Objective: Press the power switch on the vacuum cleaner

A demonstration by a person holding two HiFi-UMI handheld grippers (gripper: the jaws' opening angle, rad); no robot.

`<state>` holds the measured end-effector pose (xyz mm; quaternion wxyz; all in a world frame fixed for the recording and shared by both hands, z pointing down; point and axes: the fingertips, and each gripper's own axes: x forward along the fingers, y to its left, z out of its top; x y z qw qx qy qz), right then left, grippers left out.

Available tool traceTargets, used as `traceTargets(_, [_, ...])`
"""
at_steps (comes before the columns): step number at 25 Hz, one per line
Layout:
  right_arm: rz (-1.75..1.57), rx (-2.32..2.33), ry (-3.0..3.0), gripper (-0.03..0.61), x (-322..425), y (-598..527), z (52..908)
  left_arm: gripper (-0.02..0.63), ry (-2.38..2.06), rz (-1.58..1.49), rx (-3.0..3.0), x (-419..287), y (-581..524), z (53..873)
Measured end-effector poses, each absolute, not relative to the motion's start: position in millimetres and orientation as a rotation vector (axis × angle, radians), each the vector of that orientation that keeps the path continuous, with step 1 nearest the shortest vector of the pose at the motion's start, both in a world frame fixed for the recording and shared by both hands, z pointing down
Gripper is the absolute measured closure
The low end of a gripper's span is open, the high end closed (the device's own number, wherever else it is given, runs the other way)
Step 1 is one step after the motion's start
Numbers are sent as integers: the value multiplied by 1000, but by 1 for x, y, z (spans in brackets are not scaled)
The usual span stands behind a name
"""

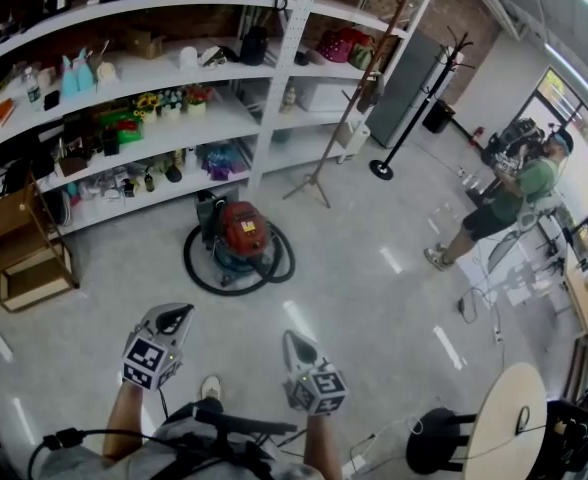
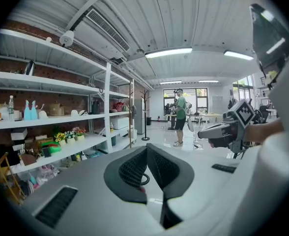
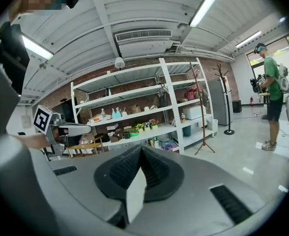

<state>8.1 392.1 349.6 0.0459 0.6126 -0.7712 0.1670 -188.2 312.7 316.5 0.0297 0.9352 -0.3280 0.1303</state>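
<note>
The vacuum cleaner (image 1: 243,232) stands on the pale floor in front of the shelves. It has a red top, and its black hose (image 1: 200,272) lies in a ring around it. Both grippers are held well short of it, near my body. My left gripper (image 1: 178,315) and my right gripper (image 1: 293,340) point toward it, side by side. In the left gripper view the jaws of the left gripper (image 2: 147,146) meet at their tips with nothing held. The right gripper (image 3: 141,147) is likewise shut and empty. The switch itself is too small to make out.
White shelving (image 1: 274,88) full of small items runs behind the vacuum. A wooden rack (image 1: 22,258) stands at the left, a wooden tripod (image 1: 319,180) and a black coat stand (image 1: 382,168) to the right. A person in green (image 1: 514,193) stands far right. A round table (image 1: 514,418) is near right.
</note>
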Motion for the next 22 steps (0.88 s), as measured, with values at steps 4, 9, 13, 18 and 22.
traceTargets(4, [513,1873,-2347,568,3,363,352,607,-1012,406,2886,-193,283,317])
traceTargets(9, [522,1877,-2338,567,-2,331,354,607,-1001,404,2885,-198,251,318])
traceTargets(13, [496,1876,-2334,566,-6,312,353,607,-985,399,2888,-198,233,322])
traceTargets(18, [495,1879,-2331,568,-2,295,351,607,-982,395,2884,-195,215,323])
traceTargets(22, [490,1891,-2317,566,4,282,353,607,-978,360,2880,-193,201,321])
